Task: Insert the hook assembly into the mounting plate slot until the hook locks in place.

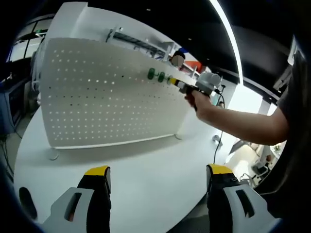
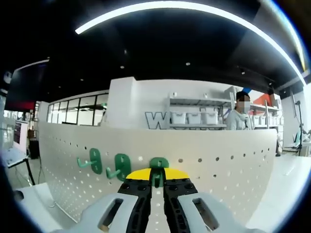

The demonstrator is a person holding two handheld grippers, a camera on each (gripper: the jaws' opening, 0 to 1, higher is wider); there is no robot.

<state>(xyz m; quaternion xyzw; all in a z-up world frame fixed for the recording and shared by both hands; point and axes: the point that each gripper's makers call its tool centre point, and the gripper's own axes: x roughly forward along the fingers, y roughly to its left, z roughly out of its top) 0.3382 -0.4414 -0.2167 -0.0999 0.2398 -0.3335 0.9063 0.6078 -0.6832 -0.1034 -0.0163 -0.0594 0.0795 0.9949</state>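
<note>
A white pegboard mounting plate (image 1: 107,97) stands upright on a round white table (image 1: 146,170). Two green hooks (image 1: 155,75) hang near its upper right edge. Beside them a person's hand holds my right gripper (image 1: 183,86) against the board. In the right gripper view, my right gripper (image 2: 157,177) is shut on a third green hook (image 2: 158,164), whose back plate lies against the pegboard (image 2: 228,160). The two other hooks (image 2: 95,161) (image 2: 120,167) hang to its left. My left gripper (image 1: 159,171) stays open over the table, well short of the board, with nothing between its jaws.
The person's forearm (image 1: 243,124) reaches in from the right across the table edge. Behind the board are white shelves with bins (image 2: 194,116) and another person (image 2: 238,116). A cable (image 1: 218,141) hangs at the table's right edge.
</note>
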